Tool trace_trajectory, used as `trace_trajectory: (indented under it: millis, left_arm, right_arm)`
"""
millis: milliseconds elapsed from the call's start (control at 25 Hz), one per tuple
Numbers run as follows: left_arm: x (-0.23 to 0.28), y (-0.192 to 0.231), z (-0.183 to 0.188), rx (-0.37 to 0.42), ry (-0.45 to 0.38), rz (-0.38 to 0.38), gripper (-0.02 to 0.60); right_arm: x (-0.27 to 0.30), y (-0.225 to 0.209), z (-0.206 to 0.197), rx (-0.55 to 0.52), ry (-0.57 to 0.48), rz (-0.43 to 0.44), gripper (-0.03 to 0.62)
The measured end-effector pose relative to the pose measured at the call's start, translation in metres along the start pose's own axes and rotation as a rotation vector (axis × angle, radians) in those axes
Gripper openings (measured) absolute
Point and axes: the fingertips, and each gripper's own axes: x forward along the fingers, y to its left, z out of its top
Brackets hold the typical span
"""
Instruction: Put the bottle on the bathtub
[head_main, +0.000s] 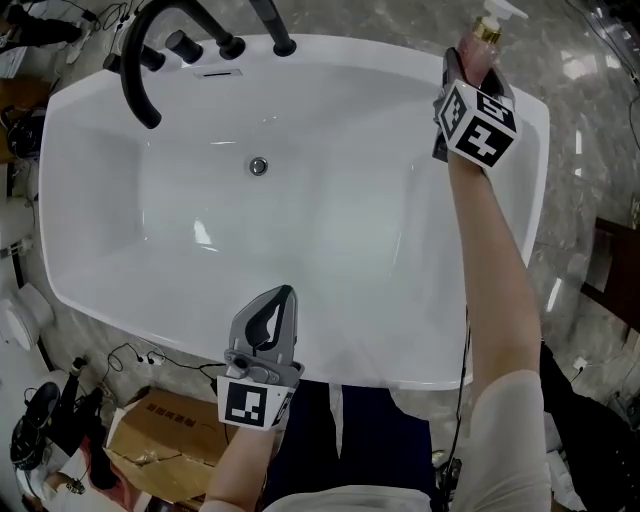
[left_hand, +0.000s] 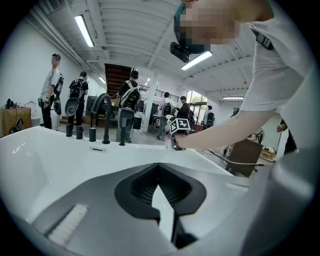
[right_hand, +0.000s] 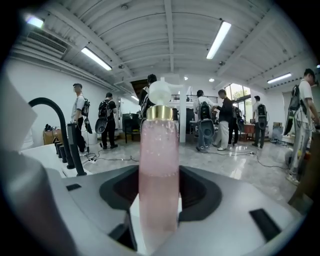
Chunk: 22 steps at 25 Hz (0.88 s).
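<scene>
We are clamping the pink bottle (right_hand: 159, 165) upright in our right hand-held gripper (head_main: 468, 70) at the far right corner of the bathtub (head_main: 95, 110), while our left hand-held gripper (head_main: 283, 300) is hovering, jaws together, over the near rim.

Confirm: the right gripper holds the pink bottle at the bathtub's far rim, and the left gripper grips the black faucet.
Not the faucet: the left gripper view shows the left gripper shut on nothing, by the bathtub's near rim. The right gripper does hold the bottle at the far rim.
</scene>
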Motion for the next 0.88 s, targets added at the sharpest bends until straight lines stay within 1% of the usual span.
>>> trace_trajectory:
  millis: [200, 240, 400, 520, 640, 760, 880]
  left_arm:
    - [0.005, -0.003, -0.005, -0.028, 0.063, -0.013, 0.008]
    - [0.005, -0.004, -0.004, -0.024, 0.062, -0.015, 0.008]
    - [0.007, -0.001, 0.004, 0.011, 0.007, -0.008, 0.008]
    - [0.008, 0.002, 0.001, 0.004, 0.022, -0.005, 0.008]
    - [0.006, -0.001, -0.007, -0.026, 0.068, -0.011, 0.008]
    - [0.007, 0.002, -0.008, -0.017, 0.066, -0.009, 0.008]
    - [0.011, 0.004, -0.002, -0.009, 0.034, -0.005, 0.008]
  right_arm:
    - [0.015, -0.002, 0.013, 0.020, -0.026, -0.009, 0.218]
    - [0.018, -0.003, 0.017, 0.023, -0.035, -0.013, 0.218]
    - [0.026, -0.006, 0.024, 0.028, -0.047, -0.018, 0.218]
    - [0.025, -0.005, 0.018, 0.046, -0.060, -0.015, 0.218]
    - [0.015, -0.006, 0.012, 0.041, -0.097, -0.003, 0.218]
    - [0.009, -0.002, 0.006, 0.036, -0.102, -0.023, 0.218]
    - [0.010, -0.002, 0.006, 0.054, -0.099, -0.053, 0.218]
